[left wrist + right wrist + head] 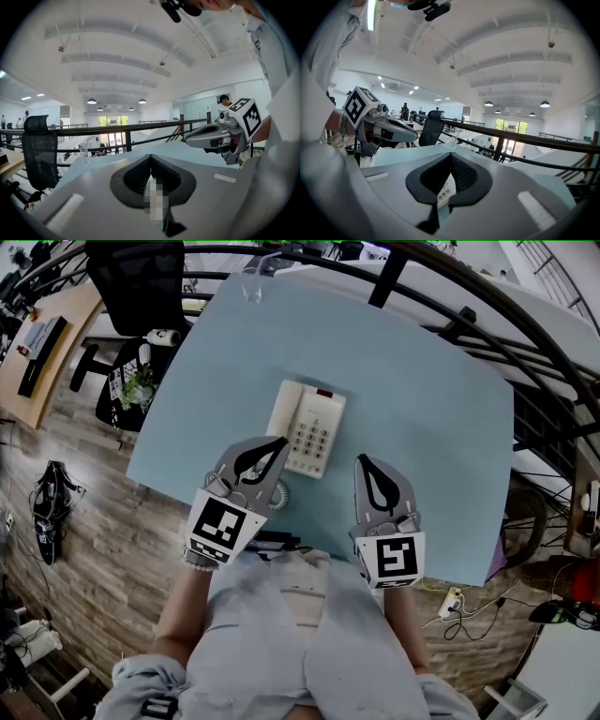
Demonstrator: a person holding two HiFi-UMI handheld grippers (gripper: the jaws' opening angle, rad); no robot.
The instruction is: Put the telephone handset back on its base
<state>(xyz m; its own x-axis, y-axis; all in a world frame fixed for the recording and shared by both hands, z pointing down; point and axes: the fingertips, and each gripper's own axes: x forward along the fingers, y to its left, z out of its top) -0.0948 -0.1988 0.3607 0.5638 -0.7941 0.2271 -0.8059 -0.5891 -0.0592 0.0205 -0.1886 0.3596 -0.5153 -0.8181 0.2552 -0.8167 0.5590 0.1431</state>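
A cream telephone [314, 430] with a keypad lies on the pale blue table [422, 427], just ahead of both grippers. Its handset [285, 412] appears to rest along the base's left side, its near end hidden under my left gripper [281, 441]. The coiled cord [278, 494] shows beside that gripper. My left gripper is shut and holds nothing; its tip [150, 156] meets in the left gripper view. My right gripper [362, 459] hovers right of the phone, shut and empty. In the right gripper view, keypad buttons [445, 191] show behind the shut right gripper [451, 154].
A clear glass [251, 282] stands at the table's far edge. A black railing [487, 329] runs behind the table. A black office chair [141, 287] and a small plant [139, 385] stand to the left. The near table edge lies under my hands.
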